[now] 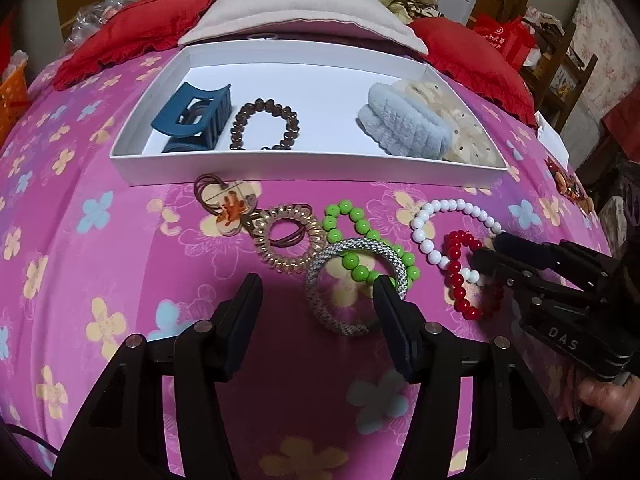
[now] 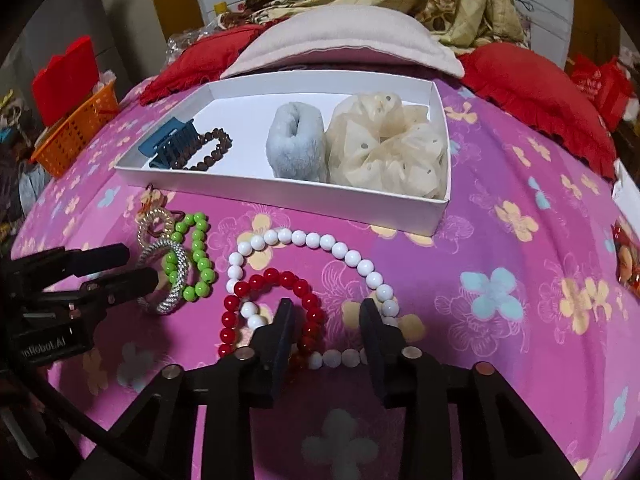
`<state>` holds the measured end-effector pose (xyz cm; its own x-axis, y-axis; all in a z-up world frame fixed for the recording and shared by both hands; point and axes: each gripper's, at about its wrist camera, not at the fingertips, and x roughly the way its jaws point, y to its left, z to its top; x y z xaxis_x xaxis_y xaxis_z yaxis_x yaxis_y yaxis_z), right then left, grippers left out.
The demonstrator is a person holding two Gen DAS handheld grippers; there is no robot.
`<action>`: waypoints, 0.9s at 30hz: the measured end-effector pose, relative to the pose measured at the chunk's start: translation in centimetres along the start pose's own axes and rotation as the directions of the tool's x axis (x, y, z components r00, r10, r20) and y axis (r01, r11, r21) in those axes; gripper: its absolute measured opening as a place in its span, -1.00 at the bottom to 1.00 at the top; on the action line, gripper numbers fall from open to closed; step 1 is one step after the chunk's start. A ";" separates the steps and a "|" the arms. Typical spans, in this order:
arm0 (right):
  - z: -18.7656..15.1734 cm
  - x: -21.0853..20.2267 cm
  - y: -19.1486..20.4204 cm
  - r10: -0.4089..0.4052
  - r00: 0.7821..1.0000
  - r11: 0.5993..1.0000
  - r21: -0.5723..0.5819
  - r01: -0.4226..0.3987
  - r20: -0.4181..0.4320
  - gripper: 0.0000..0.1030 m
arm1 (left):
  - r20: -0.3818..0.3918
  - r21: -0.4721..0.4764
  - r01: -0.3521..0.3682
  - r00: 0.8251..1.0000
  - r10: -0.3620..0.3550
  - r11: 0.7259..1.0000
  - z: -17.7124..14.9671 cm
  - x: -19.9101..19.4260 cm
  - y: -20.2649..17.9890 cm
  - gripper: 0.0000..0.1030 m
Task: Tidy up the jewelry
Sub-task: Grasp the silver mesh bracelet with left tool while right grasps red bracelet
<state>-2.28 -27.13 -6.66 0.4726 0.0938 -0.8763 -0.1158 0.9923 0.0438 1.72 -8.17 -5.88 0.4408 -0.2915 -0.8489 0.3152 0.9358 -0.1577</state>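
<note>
A white tray point(image 1: 320, 166) on the pink flowered bedspread holds a blue claw clip point(image 1: 194, 118), a brown bead bracelet point(image 1: 264, 124), a fluffy blue scrunchie point(image 1: 400, 124) and a cream scrunchie point(image 2: 388, 140). In front lie a flower charm point(image 1: 228, 206), a spiral hair tie point(image 1: 290, 242), a green bead bracelet point(image 1: 360, 240), a silver woven bangle point(image 1: 352, 284), a white bead necklace point(image 2: 320, 248) and a red bead bracelet point(image 2: 276, 308). My left gripper point(image 1: 316, 284) is open over the silver bangle. My right gripper point(image 2: 326, 308) is open, straddling the red and white beads.
A pale pillow point(image 1: 296, 20) and red cushions point(image 1: 132, 40) lie behind the tray. An orange basket point(image 2: 76, 132) stands at the bed's left edge. A small red item point(image 2: 628, 260) lies at the far right.
</note>
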 end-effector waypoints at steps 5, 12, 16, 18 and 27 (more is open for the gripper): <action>0.2 0.0 0.0 0.002 1.000 1.000 -0.006 -0.002 0.011 -0.81 | -0.024 0.018 0.026 0.999 -0.026 0.999 0.2 0.7 -0.3 -0.79; 1.0 -3.3 -0.1 0.052 0.995 0.998 0.022 -0.054 0.086 -0.83 | 0.008 0.010 0.079 0.997 -0.079 0.997 0.3 -1.4 0.0 -0.86; 1.4 -4.6 0.2 0.065 0.992 0.998 0.018 -0.067 0.110 -0.83 | 0.038 0.008 0.085 0.996 -0.086 0.996 0.6 -2.6 0.1 -0.87; 1.6 -5.2 0.3 0.078 0.990 0.996 0.024 -0.081 0.121 -0.83 | 0.042 0.010 0.089 0.995 -0.089 0.996 0.6 -3.0 0.0 -0.87; 2.1 -7.8 0.9 0.076 0.982 0.997 0.002 -0.077 0.174 -0.83 | -0.024 -0.005 0.058 0.998 -0.058 0.998 -0.2 -0.4 0.0 -0.32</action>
<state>-4.21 -26.83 1.28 0.6070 0.1815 -0.7737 -0.1506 0.9822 0.1122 1.40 -8.07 -5.65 0.4013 -0.3407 -0.8502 0.3360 0.9183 -0.2093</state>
